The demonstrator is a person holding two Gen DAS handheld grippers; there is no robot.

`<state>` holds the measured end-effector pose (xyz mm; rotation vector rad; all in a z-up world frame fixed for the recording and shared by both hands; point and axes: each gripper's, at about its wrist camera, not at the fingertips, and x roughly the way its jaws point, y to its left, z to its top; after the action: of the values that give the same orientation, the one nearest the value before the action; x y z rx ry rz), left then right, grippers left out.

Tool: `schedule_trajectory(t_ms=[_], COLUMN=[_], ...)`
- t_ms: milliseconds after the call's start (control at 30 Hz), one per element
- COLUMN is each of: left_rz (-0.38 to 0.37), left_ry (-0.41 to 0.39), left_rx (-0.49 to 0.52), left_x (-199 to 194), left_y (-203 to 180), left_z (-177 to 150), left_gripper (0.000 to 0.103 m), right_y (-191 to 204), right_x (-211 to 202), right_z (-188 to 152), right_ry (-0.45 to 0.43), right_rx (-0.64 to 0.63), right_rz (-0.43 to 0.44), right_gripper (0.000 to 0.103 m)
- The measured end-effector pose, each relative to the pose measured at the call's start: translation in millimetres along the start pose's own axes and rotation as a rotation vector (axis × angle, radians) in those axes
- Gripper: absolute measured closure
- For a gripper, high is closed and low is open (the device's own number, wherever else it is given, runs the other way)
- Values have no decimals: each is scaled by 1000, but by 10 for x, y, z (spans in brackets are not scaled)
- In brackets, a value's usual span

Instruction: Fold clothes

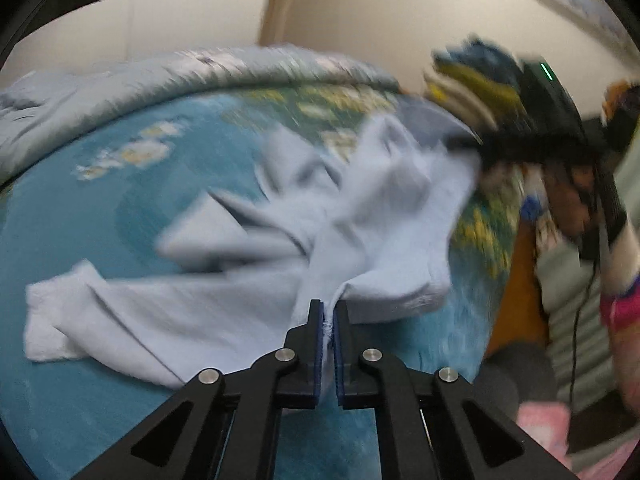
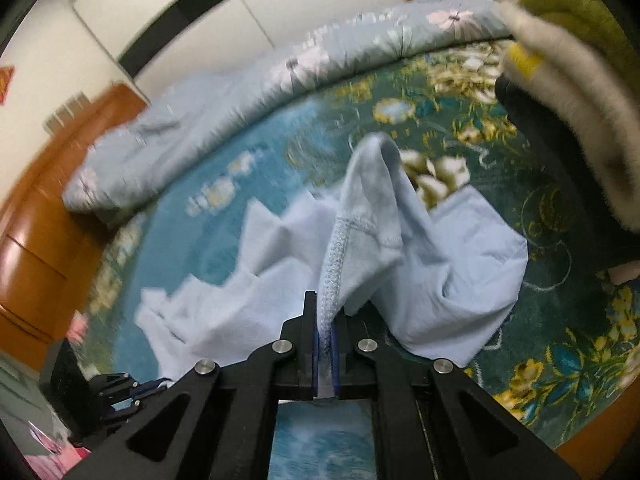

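A pale blue garment [image 1: 248, 272] lies crumpled on the blue floral bed cover [image 1: 100, 208], partly lifted. My left gripper [image 1: 329, 312] is shut on a fold of its cloth, which rises in a ridge from the pads. In the right wrist view the same pale blue garment [image 2: 420, 272] hangs from my right gripper [image 2: 329, 312], shut on its stitched hem [image 2: 334, 264]. The right gripper [image 1: 476, 152] also shows blurred at the upper right of the left wrist view, pulling the cloth up there.
A rumpled flowered quilt [image 2: 248, 92] lies along the bed's far side. A stack of folded clothes [image 2: 572, 60] sits at the right. A wooden bedside cabinet [image 2: 44, 220] stands left. A person's sleeve and hand [image 1: 616, 272] show at the right edge.
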<state>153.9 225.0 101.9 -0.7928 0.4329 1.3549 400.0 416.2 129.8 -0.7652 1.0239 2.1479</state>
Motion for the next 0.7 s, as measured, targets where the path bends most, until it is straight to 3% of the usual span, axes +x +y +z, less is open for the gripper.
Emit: schedule_trajectory(t_ms=[167, 300, 533, 700], left_rz=[73, 144, 178, 206], left_ry=[-154, -201, -310, -445], left_rx=[-21, 39, 43, 68], left_x=[-446, -641, -937, -1491], left_y=[196, 217, 240, 142], left_z=[418, 688, 1160, 1403], left_gripper=[98, 98, 98, 98], right_y=[184, 508, 863, 1176], right_x=[-199, -323, -631, -1028], right_z=[186, 372, 630, 765], right_ry=[-102, -158, -257, -355], right_rx=[57, -1, -30, -94], right_rz=[105, 117, 117, 123], right_gripper=[99, 99, 99, 99])
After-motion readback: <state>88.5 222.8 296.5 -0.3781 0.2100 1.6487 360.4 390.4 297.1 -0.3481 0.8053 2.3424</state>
